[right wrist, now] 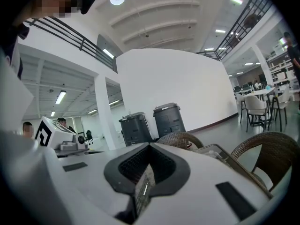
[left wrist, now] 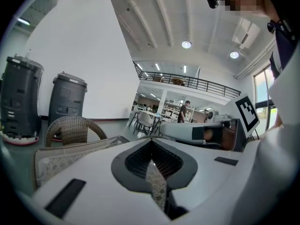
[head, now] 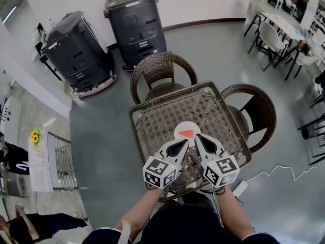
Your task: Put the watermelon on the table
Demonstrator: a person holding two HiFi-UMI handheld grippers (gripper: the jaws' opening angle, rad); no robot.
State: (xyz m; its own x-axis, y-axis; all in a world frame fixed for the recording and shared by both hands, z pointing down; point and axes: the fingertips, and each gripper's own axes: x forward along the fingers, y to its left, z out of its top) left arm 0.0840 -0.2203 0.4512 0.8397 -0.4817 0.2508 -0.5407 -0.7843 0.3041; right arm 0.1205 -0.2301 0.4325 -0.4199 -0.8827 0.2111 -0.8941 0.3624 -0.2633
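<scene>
A red watermelon slice lies on a round white plate on the glass-topped wicker table, toward its near side. My left gripper and right gripper hover side by side just short of the plate, tips pointing at it. Both are shut with nothing held. In the left gripper view the left gripper shows closed jaws over the table's edge. In the right gripper view the right gripper is likewise closed. The slice is hidden in both gripper views.
Wicker chairs stand behind the table and at its right. Two dark grey wheeled machines stand by the far wall. A white power strip lies on the floor at the right. Café tables and chairs fill the far right.
</scene>
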